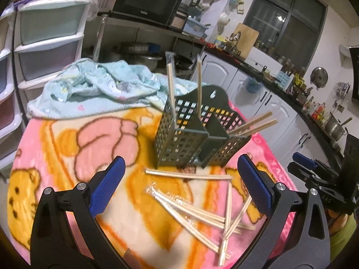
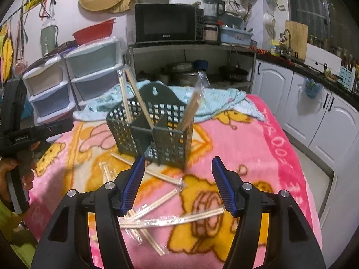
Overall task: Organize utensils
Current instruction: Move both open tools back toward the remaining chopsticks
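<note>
A dark green perforated utensil holder (image 1: 197, 134) (image 2: 152, 132) with several compartments stands on the pink cartoon blanket (image 1: 67, 157). Wooden chopsticks (image 1: 171, 89) stand upright in it, and another pair (image 1: 253, 123) leans out to the right. Several loose chopsticks (image 1: 190, 210) (image 2: 170, 218), some in clear wrappers, lie scattered on the blanket in front of the holder. My left gripper (image 1: 181, 161) hovers above this pile, open, with nothing between its blue pads. My right gripper (image 2: 178, 160) is also open and empty, over the pile's other side.
A crumpled light-blue cloth (image 1: 96, 87) lies behind the holder. Plastic drawer units (image 2: 89, 71) and a shelf with a microwave (image 2: 166, 22) stand beyond the table. White cabinets (image 2: 314, 116) run along the right. A hand (image 2: 13, 172) is at the left edge.
</note>
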`<state>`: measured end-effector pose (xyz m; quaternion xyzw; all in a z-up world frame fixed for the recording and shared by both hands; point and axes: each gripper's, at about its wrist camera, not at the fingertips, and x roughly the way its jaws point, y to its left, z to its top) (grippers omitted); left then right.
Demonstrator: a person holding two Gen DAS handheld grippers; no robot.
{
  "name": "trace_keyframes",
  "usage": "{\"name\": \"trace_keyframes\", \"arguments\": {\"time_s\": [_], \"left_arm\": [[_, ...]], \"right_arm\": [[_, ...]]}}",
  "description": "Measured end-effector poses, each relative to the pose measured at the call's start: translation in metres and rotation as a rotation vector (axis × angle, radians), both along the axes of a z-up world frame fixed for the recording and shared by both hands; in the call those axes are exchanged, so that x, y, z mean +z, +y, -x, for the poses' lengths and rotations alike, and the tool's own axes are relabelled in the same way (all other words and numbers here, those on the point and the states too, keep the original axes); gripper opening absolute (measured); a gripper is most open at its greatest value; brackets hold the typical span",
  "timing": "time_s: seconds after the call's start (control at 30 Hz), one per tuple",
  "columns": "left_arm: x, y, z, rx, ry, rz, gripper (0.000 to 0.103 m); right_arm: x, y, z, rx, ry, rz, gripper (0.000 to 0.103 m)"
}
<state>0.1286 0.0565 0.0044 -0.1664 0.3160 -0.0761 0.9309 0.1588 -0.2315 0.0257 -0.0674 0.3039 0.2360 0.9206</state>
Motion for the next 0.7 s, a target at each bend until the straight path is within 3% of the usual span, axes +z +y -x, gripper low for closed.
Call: {"name": "trace_keyframes", "arguments": {"time_s": [0.7], "left_arm": [[-0.075,-0.007,-0.015,0.000,0.199,0.033,0.092]], "right_arm": [[-0.063,-0.040,-0.031,-0.163,0.171,0.043,0.060]]}}
